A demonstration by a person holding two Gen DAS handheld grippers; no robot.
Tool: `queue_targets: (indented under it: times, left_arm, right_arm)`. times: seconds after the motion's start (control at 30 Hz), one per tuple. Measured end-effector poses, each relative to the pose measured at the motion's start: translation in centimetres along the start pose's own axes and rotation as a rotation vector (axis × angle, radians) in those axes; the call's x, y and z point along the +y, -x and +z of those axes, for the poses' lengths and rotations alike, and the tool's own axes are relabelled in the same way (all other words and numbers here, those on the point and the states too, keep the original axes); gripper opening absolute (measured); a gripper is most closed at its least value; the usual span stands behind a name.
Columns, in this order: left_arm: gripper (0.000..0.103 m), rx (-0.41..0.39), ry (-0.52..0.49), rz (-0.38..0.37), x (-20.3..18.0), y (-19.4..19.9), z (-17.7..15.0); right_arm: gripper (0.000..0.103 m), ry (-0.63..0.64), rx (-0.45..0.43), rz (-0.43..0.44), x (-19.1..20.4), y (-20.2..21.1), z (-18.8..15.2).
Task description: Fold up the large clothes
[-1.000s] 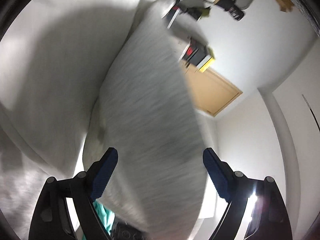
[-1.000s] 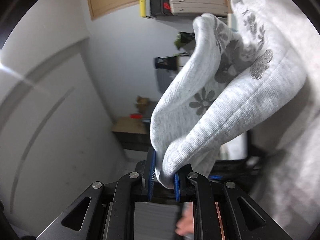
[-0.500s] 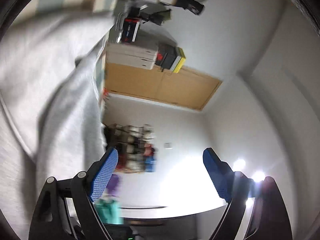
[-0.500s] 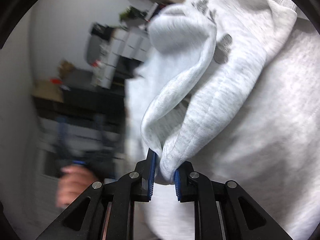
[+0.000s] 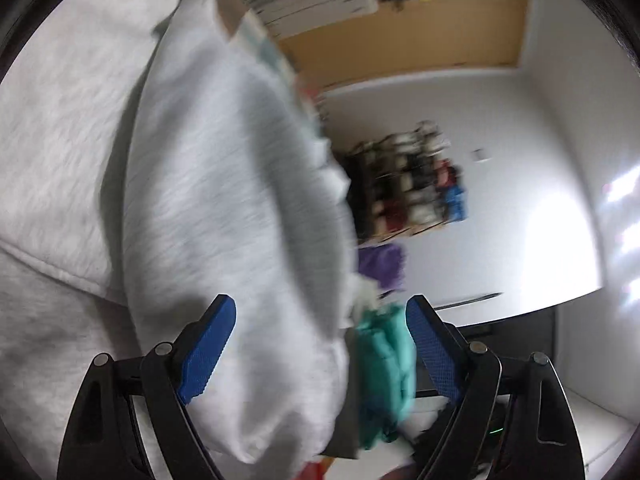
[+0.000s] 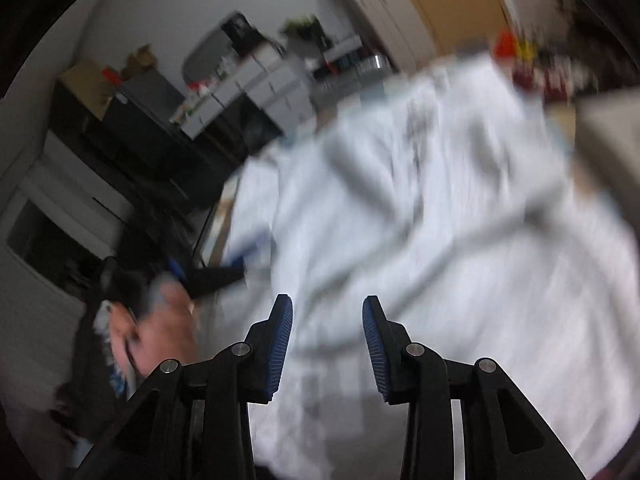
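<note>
Left tongs (image 5: 320,344) stand wide apart. A fold of the grey sweatshirt (image 5: 224,208) hangs between their pads, not pinched; I can't tell if it brushes either pad. Teal cloth (image 5: 386,364) and purple cloth (image 5: 380,266) sit just beyond the right pad, a shoe rack (image 5: 408,184) against the far wall.

Right tongs (image 6: 327,344) are opening, nothing clamped between them. The sweatshirt (image 6: 440,220) lies spread below and ahead of them, heavily blurred; what carries it I can't tell. My left hand (image 6: 160,328) shows at the picture's left.
</note>
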State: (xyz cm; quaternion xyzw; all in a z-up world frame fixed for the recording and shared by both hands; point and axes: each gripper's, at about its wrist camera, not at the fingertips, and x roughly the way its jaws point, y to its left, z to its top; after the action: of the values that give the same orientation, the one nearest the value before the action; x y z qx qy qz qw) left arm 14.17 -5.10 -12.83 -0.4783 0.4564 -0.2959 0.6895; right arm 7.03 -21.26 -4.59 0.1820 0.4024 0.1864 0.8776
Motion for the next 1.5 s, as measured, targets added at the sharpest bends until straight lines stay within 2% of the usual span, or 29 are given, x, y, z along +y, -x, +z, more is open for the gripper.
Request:
queue_targets:
  times: [0.07, 0.1, 0.17, 0.2, 0.27, 0.33, 0.37, 0.4, 0.47, 0.53, 0.63, 0.7, 0.77, 0.83, 0.87, 1.0, 1.1, 1.17, 1.23, 1.33, 1.37, 1.43, 1.5]
  left_arm:
    - [0.083, 0.04, 0.028, 0.124, 1.5, -1.1, -0.3]
    - [0.083, 0.044, 0.049, 0.142, 2.5, -1.5, -0.4]
    - [0.083, 0.041, 0.06, 0.128, 3.2, -1.5, -0.4]
    - [0.083, 0.04, 0.058, 0.142, 3.0, -1.4, -0.4]
    - [0.083, 0.021, 0.014, 0.196, 2.2, -0.8, -0.7]
    - [0.083, 0.015, -0.02, 0.233, 1.8, -0.6, -1.0]
    - [0.083, 0.015, -0.016, 0.228, 1.8, -0.3, -1.0]
    - [0.083, 0.009, -0.006, 0.224, 2.0, -0.1, -1.1]
    - [0.083, 0.002, 0.004, 0.215, 2.2, 0.0, -1.1]
    - [0.083, 0.002, -0.003, 0.213, 2.5, 0.2, -1.2]
    - [0.083, -0.01, 0.004, 0.212, 3.1, 0.3, -0.9]
    - [0.083, -0.012, 0.007, 0.216, 2.1, 0.5, -0.1]
    - [0.083, -0.015, 0.008, 0.219, 1.4, -0.1, 0.3]
    - [0.083, -0.013, 0.009, 0.226, 1.5, -0.3, 0.3]
    - [0.083, -0.013, 0.005, 0.233, 1.5, -0.2, 0.2]
    - [0.083, -0.003, -0.022, 0.245, 1.2, 0.7, -0.1]
    - [0.083, 0.0, -0.047, 0.24, 0.4, 0.7, -0.3]
    - [0.083, 0.043, -0.087, 0.18, -0.4, 0.3, -0.6]
    - [0.083, 0.093, -0.144, 0.124, -1.6, -0.3, -1.2]
    - [0.083, 0.121, -0.205, 0.201, -2.0, -1.7, -2.1]
    - [0.083, 0.15, -0.205, 0.226, -1.6, -2.4, -2.2]
    - [0.083, 0.165, -0.187, 0.285, -0.1, -3.5, -2.3]
    - [0.083, 0.158, -0.176, 0.275, 0.0, -3.3, -2.0]
  right_arm:
    - [0.036, 0.063, -0.012, -0.041, 0.8, -2.5, 3.3]
    - [0.035, 0.078, -0.006, -0.056, 1.4, -4.3, 4.6]
    - [0.031, 0.09, 0.029, -0.095, 1.0, -8.3, 6.6]
    - [0.031, 0.079, 0.06, -0.103, 0.2, -9.1, 6.8]
    - [0.017, 0.044, 0.162, -0.12, -1.5, -11.7, 6.4]
    - [0.015, -0.001, 0.281, -0.126, -3.5, -14.1, 4.8]
    - [0.015, -0.015, 0.33, -0.116, -4.1, -15.4, 3.8]
    - [0.014, -0.004, 0.3, -0.108, -4.2, -15.4, 3.4]
    - [0.014, -0.005, 0.299, -0.086, -4.4, -14.9, 3.2]
    - [0.014, -0.038, 0.348, -0.017, -4.8, -14.3, 3.0]
    - [0.014, 0.052, 0.388, 0.011, -3.2, -12.8, 3.4]
    - [0.016, 0.07, 0.351, 0.036, -2.7, -11.5, 4.0]
    - [0.016, 0.043, 0.348, 0.001, -3.3, -12.1, 3.9]
    - [0.014, -0.014, 0.419, -0.007, -4.8, -14.3, 2.0]
    - [0.012, -0.008, 0.373, -0.002, -4.9, -14.0, 1.8]
    - [0.016, 0.0, 0.362, 0.014, -4.6, -12.0, 1.6]
    - [0.016, 0.086, 0.282, -0.034, -4.1, -8.3, 2.3]
    - [0.02, 0.102, 0.234, -0.029, -4.1, -6.5, 2.6]
    - [0.025, 0.125, 0.269, -0.055, -4.1, -6.9, 2.3]
    - [0.026, 0.201, 0.364, -0.165, -4.2, -10.2, -0.5]
    - [0.025, 0.239, 0.306, -0.171, -4.0, -10.0, -1.2]
    - [0.026, 0.233, 0.31, -0.162, -4.1, -9.6, -1.2]
    - [0.025, 0.182, 0.28, -0.122, -4.8, -7.9, -0.6]
